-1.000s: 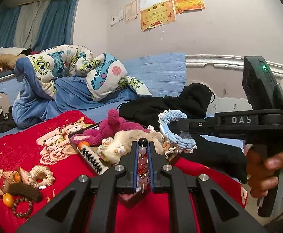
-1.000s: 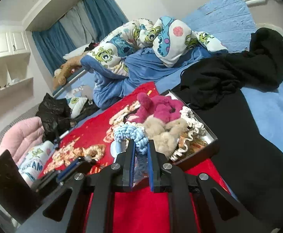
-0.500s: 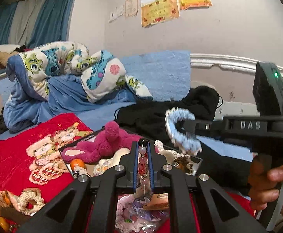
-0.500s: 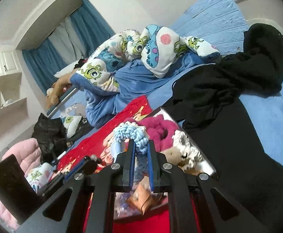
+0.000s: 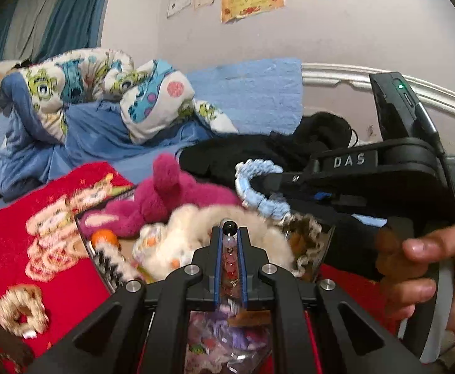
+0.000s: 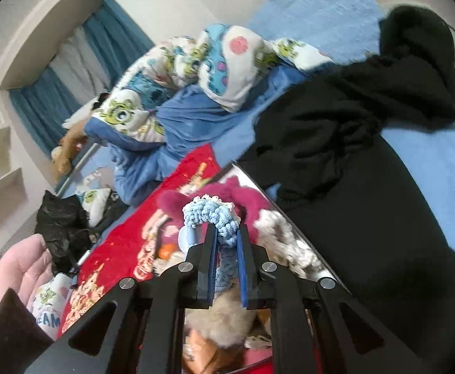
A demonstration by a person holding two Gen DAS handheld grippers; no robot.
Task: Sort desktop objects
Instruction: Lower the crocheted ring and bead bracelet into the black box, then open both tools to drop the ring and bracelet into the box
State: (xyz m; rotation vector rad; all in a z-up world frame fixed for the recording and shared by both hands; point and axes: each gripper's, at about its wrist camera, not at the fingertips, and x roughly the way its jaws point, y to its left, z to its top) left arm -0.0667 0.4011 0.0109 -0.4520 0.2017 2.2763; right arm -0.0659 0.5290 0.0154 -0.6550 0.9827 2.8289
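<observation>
Red blanket (image 5: pixel 6 243): this is what everything sits on, spread over the bed, with the tray at its far right end
Tray (image 5: pixel 85 243): already stuffed, a magenta plush (image 5: pixel 171 193), a cream plush (image 5: pixel 196 237) and an orange ball (image 5: pixel 104 237) are in there
Left gripper (image 5: pixel 229 233): clamped on a string of pink beads (image 5: pixel 231 260) with a black bead on top, hovering over the tray's near edge
Right gripper (image 6: pixel 227 238): pinched tight on a blue crochet scrunchie (image 6: pixel 210 215), also above the tray, over its right side
Done so far: most of the soft stuff looks sorted into the tray
Left to do: both held bits aren't dropped yet, plus a beige scrunchie (image 5: pixel 20 307) sits at the blanket's near left edge, pretty blurry though
Guess: next up is letting go over the tray
</observation>
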